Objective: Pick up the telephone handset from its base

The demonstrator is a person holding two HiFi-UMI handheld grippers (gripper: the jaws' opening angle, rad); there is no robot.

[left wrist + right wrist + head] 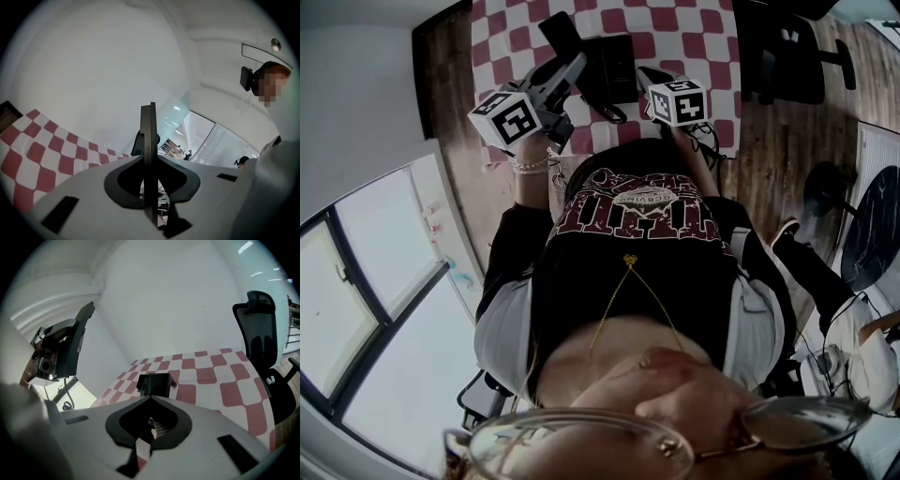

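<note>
The black telephone handset point(562, 36) is off its base point(616, 66) and stands in my left gripper point(570, 69), which is shut on it. In the left gripper view the handset point(149, 126) shows edge-on as a thin upright slab between the jaws of the left gripper point(150, 159). From the right gripper view, the handset point(71, 344) hangs high at the left, its cord point(67, 398) trailing down. The base point(154, 384) lies on the checkered cloth point(206, 376) just ahead of my right gripper point(151, 398), whose jaws meet with nothing between them.
A black office chair point(787, 56) stands at the table's right side and fills the right of the right gripper view point(262, 338). Wooden floor point(769, 141) surrounds the table. Large windows point(375, 281) lie at the left. A seated person point(862, 347) is at the lower right.
</note>
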